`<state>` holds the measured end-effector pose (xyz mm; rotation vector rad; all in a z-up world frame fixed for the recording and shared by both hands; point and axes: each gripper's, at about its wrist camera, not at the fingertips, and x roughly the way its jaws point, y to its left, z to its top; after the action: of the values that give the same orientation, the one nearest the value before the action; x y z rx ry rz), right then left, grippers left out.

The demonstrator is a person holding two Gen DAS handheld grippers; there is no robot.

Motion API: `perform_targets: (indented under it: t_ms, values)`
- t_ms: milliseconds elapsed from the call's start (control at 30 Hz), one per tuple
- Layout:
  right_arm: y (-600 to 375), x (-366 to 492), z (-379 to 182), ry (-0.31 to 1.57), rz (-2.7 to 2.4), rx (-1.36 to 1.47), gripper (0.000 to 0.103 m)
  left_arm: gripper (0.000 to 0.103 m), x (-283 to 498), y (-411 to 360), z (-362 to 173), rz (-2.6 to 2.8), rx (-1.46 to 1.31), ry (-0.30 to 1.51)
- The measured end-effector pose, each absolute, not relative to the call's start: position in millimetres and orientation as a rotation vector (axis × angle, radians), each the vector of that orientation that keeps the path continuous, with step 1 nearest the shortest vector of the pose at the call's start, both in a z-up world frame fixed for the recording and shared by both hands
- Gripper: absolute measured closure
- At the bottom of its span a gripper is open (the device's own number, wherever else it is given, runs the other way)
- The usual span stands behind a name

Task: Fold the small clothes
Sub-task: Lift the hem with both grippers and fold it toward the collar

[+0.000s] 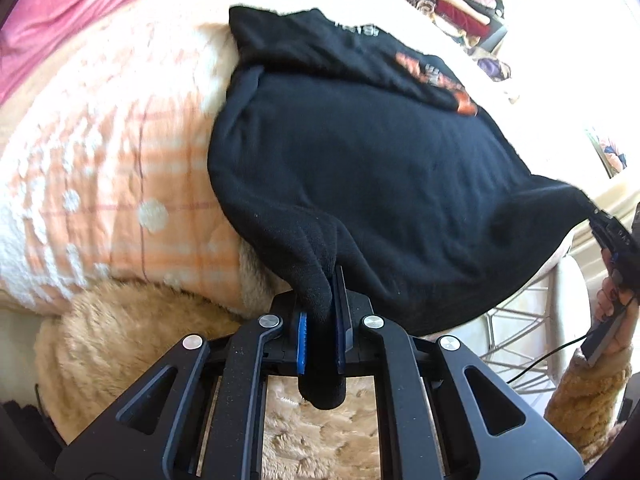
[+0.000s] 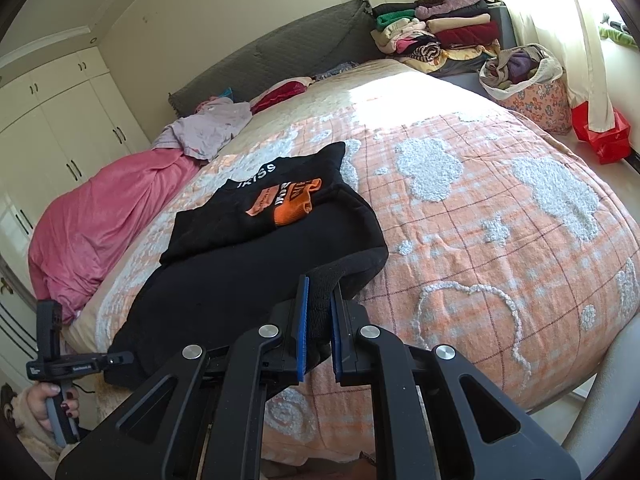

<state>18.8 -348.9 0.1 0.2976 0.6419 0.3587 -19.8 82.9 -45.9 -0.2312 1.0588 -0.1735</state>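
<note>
Both grippers, left (image 1: pixel 322 312) and right (image 2: pixel 318 332), are clenched on near corners of the black top (image 1: pixel 360 168), which lies on the bed (image 2: pixel 480 220). Uneven lifting could skew the fold (thick hem may slip free).
</note>
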Motion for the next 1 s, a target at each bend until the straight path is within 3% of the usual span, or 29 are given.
perform_targets:
  t_ms: [500, 1000]
  values:
    - [-348.9, 36.1, 22.5, 0.593, 0.361, 0.314, 0.095, 0.1, -1.7, 107.4, -1.0, -0.133, -0.3, 0.877]
    - [-339.1, 88.5, 81.3, 0.457, 0.408, 0.265, 0.095, 0.1, 56.3, 136.2, 48.0, -0.121, -0.333, 0.755]
